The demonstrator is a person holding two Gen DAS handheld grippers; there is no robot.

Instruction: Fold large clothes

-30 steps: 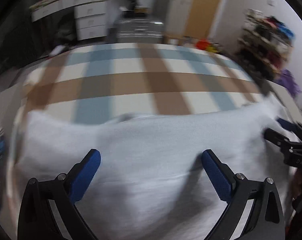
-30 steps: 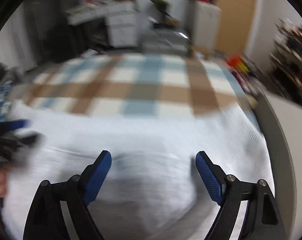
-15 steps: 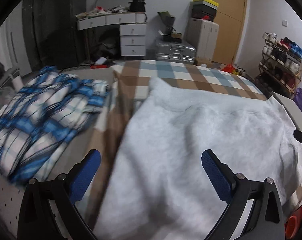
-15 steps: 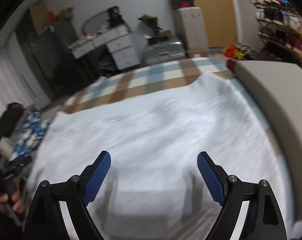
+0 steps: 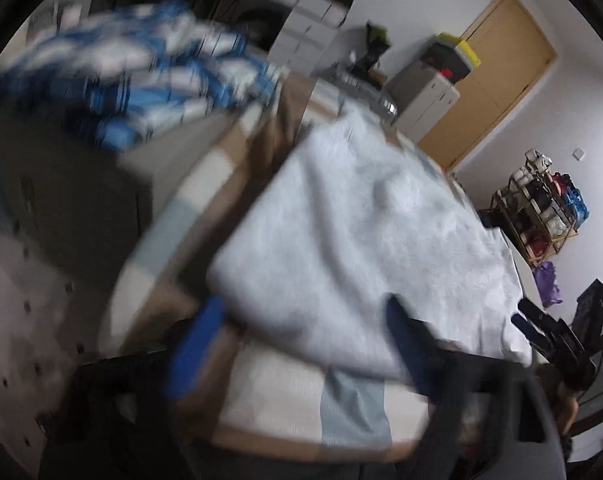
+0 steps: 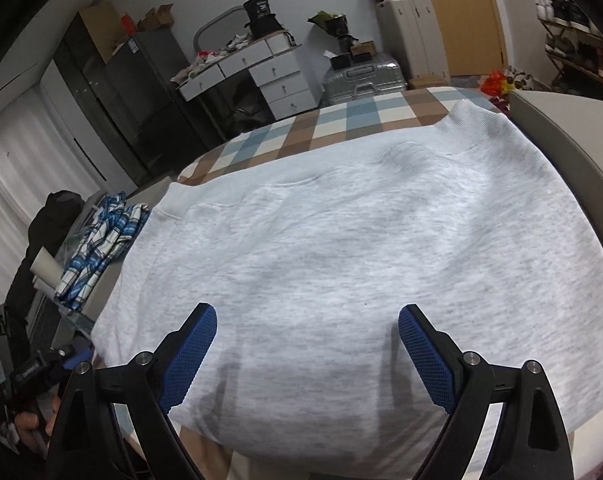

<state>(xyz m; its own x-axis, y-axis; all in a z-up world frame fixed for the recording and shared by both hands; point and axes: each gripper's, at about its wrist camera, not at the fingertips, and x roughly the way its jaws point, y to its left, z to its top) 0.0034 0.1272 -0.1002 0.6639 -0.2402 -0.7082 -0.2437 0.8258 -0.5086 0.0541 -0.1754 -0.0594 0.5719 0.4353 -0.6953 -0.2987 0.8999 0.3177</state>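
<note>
A large pale grey sweatshirt (image 6: pixel 361 240) lies spread flat on a bed with a blue, brown and cream checked cover (image 6: pixel 341 120). My right gripper (image 6: pixel 307 332) hovers over the sweatshirt's near edge, its jaws wide and still opening, with nothing between them. The left wrist view is blurred and tilted. There my left gripper (image 5: pixel 301 332) straddles the near left corner of the sweatshirt (image 5: pixel 361 220), jaws closing but still well apart, the pads not pressing on the cloth. Each gripper also shows small in the other's view: the left gripper (image 6: pixel 73 354) and the right gripper (image 5: pixel 549 332).
A folded blue and white plaid shirt (image 6: pixel 97 248) lies on a grey surface left of the bed. A grey padded bed edge (image 6: pixel 573 128) runs along the right. Drawers (image 6: pixel 277 80), a suitcase (image 6: pixel 361 80) and a shoe rack (image 5: pixel 541 208) stand beyond the bed.
The left view swung left across the sweatshirt to its left corner and rolled, bringing the plaid shirt into sight. The right view shifted right along the near edge.
</note>
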